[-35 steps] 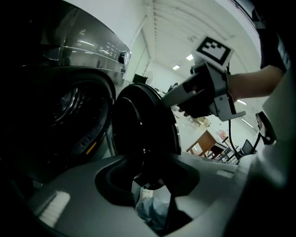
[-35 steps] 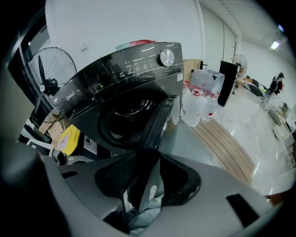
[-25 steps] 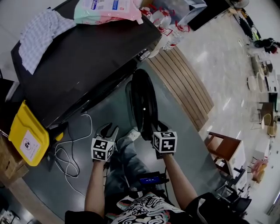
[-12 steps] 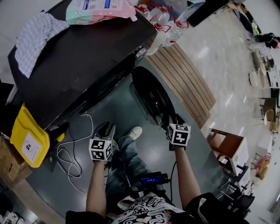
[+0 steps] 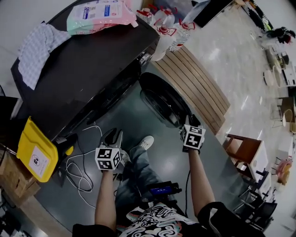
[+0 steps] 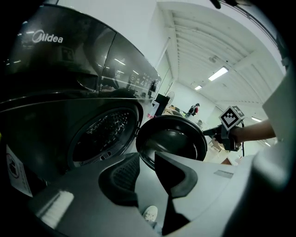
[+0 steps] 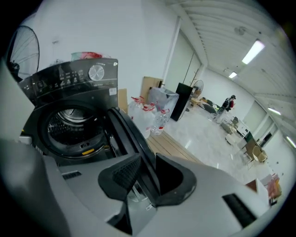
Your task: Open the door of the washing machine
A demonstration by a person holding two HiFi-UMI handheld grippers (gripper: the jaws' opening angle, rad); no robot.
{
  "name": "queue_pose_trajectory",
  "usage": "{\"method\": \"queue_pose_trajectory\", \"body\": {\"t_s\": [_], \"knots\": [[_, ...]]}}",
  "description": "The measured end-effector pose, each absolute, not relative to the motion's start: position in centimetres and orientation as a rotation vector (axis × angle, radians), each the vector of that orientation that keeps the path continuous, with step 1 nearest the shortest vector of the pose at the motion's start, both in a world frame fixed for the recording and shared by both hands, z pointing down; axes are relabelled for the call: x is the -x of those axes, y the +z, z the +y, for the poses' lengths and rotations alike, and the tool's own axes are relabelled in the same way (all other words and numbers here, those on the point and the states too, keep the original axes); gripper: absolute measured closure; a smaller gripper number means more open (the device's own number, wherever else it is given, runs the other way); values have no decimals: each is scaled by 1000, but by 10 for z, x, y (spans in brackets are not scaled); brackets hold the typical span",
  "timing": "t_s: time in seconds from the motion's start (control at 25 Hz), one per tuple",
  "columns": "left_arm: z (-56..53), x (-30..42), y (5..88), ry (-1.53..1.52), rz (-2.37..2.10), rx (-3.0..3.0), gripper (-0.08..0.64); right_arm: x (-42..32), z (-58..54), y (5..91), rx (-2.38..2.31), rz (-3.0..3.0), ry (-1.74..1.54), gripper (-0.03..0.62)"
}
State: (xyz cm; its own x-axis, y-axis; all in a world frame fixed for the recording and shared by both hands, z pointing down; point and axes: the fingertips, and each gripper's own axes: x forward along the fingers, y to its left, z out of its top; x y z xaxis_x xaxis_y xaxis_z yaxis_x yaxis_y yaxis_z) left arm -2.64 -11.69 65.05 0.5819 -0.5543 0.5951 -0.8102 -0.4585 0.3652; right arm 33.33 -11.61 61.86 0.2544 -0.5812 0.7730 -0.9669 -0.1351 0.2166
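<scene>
The black washing machine (image 5: 78,65) stands at the upper left, its round door (image 5: 159,99) swung well out from the front. My right gripper (image 5: 189,121) is at the door's outer edge. In the right gripper view the door's rim (image 7: 127,129) runs between the closing jaws of the right gripper (image 7: 148,162), and both pads press on it. The drum opening (image 7: 69,122) lies bare behind. My left gripper (image 5: 112,134) hangs apart in front of the machine. The left gripper (image 6: 145,159) is closing with nothing between its fingers, facing the drum (image 6: 104,134) and the door (image 6: 173,141).
A yellow container (image 5: 37,152) and a loose white cable (image 5: 81,166) lie on the floor at the left. A pink pack (image 5: 99,14) and a checked cloth (image 5: 37,44) rest on the machine. Water bottles (image 5: 169,32), a slatted wooden panel (image 5: 194,78) and my shoe (image 5: 144,142) are nearby.
My right gripper has moved right with the door's edge, and the door has swung wider open. The left gripper has hardly moved.
</scene>
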Motion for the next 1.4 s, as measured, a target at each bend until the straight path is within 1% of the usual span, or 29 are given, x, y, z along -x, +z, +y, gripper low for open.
{"method": "queue_pose_trajectory", "body": {"t_s": [0.12, 0.2, 0.24, 0.44, 0.56, 0.72, 0.92, 1.16, 1.4], "knots": [[-125, 34, 624, 490, -1110, -2214, 457, -318, -115, 590, -1911, -1498, 683, 500], [-129, 40, 597, 463, -1157, -2265, 464, -296, -112, 569, -1935, -1590, 697, 572], [-132, 43, 579, 444, -1188, -2297, 487, -285, -110, 558, -1939, -1639, 710, 588], [-135, 54, 498, 312, -1294, -2407, 530, -227, -93, 510, -1941, -1891, 798, 589], [-133, 64, 465, 320, -1358, -2427, 558, -194, -82, 477, -1909, -1976, 741, 589], [-121, 72, 427, 269, -1383, -2436, 558, -162, -67, 436, -1908, -2063, 659, 589], [-113, 69, 414, 213, -1333, -2438, 558, -146, -52, 413, -1922, -2110, 589, 589], [-103, 64, 408, 269, -1324, -2489, 558, -146, -41, 409, -1940, -2097, 587, 589], [-96, 61, 408, 260, -1320, -2496, 558, -150, -33, 409, -1939, -2099, 590, 589]]}}
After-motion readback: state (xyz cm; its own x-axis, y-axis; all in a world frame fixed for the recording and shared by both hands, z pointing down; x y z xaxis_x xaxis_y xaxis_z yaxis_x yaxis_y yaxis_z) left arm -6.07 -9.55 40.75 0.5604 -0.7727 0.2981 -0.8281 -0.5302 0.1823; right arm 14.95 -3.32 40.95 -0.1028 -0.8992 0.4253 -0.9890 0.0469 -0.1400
